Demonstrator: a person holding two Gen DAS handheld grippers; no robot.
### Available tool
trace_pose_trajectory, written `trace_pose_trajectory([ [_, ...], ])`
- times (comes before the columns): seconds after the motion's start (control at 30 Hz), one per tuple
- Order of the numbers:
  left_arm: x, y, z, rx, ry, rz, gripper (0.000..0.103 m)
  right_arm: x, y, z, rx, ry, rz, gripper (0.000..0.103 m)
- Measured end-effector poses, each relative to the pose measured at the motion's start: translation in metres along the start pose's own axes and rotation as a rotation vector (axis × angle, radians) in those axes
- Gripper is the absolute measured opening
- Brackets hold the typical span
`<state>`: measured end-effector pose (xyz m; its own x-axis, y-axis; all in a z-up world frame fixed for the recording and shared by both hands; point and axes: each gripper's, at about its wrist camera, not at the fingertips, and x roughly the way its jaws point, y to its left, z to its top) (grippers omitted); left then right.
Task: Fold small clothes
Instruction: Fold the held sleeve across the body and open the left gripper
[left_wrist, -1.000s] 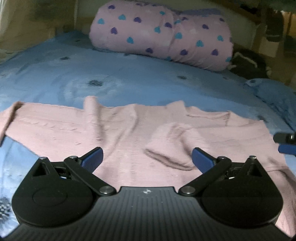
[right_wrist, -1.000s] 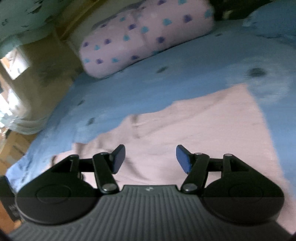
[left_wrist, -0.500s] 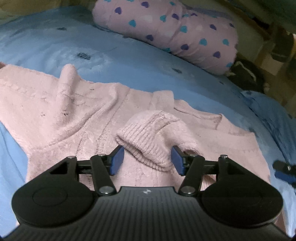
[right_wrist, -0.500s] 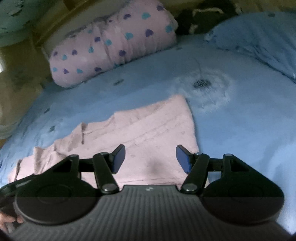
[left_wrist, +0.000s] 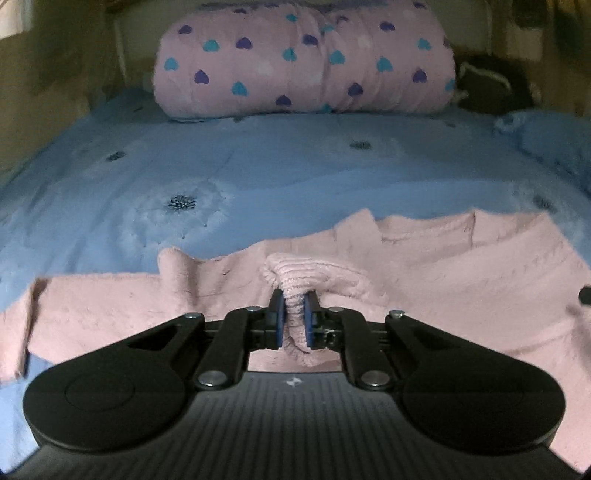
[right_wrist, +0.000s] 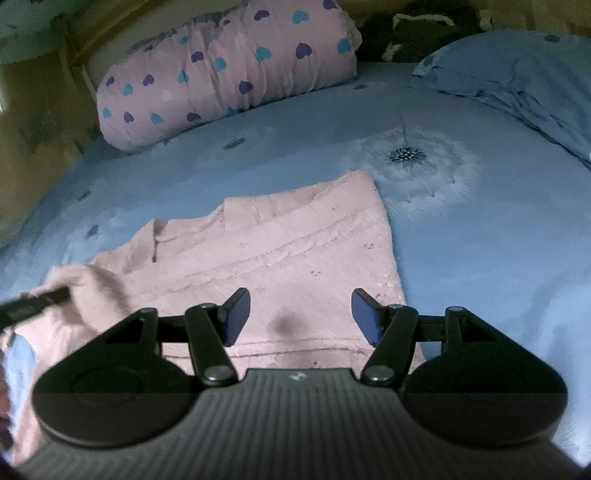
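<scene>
The left tool, wide apart a second ago, has closed on the sweater's cuff, now bunched between its pads.

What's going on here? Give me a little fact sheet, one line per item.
Garment: pink knitted sweater, spread on the bed
Surface: blue dandelion-print bedsheet
Left gripper: shut on the sweater's ribbed cuff
Right gripper: open, above the sweater's hem area
Behind: pink heart-print rolled blanket, blue pillow
</scene>
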<state>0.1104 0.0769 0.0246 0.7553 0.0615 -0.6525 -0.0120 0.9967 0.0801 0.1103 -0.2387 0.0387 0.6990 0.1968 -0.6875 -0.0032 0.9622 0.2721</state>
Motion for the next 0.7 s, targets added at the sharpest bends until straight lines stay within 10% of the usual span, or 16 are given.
trace_pose_trajectory([
  [0.17,0.012,0.007,-0.011,-0.002,0.103,-0.017,0.023,0.007,0.004,-0.004,-0.049,0.025,-0.056,0.062],
  [0.23,0.015,0.009,-0.018,-0.017,0.122,0.008,0.048,0.012,0.005,-0.007,-0.073,0.050,-0.083,0.062],
  [0.43,0.004,0.011,-0.028,-0.031,0.071,0.016,0.075,0.012,0.010,-0.009,-0.138,0.063,-0.112,0.062],
  [0.7,0.005,0.014,-0.036,-0.004,0.091,0.099,0.077,0.016,0.004,-0.012,-0.100,0.088,-0.100,0.064],
])
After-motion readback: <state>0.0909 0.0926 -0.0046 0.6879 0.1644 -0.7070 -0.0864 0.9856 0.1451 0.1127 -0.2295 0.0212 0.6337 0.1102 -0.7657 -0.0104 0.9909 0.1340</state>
